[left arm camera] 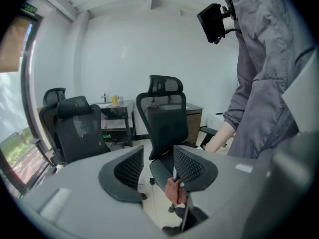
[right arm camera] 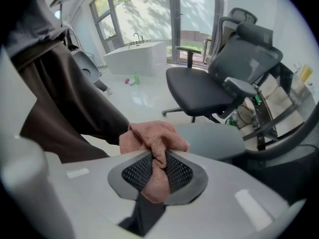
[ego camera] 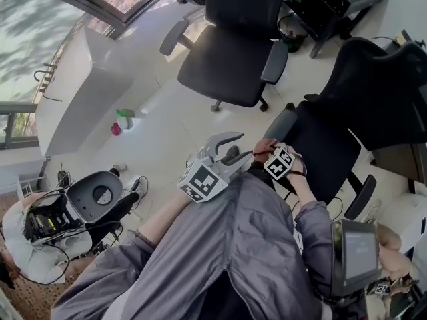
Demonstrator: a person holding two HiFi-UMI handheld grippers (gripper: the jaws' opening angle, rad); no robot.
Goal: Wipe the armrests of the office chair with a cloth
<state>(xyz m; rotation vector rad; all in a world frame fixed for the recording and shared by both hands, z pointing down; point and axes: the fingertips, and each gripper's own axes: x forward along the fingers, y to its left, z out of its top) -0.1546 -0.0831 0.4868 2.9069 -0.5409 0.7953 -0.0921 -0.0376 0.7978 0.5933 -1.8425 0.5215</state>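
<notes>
White floor (ego camera: 167,119) lies under the office chair (ego camera: 330,155). Your right gripper (right arm camera: 157,171) is pinched tight on the pink cloth (right arm camera: 152,139), by the near edge of the grey armrest (right arm camera: 214,138). Your left gripper (left arm camera: 154,166) has its jaws apart, with nothing held. That cloth looks soft, light and floppy; the bunched middle is the best place to grip it.
</notes>
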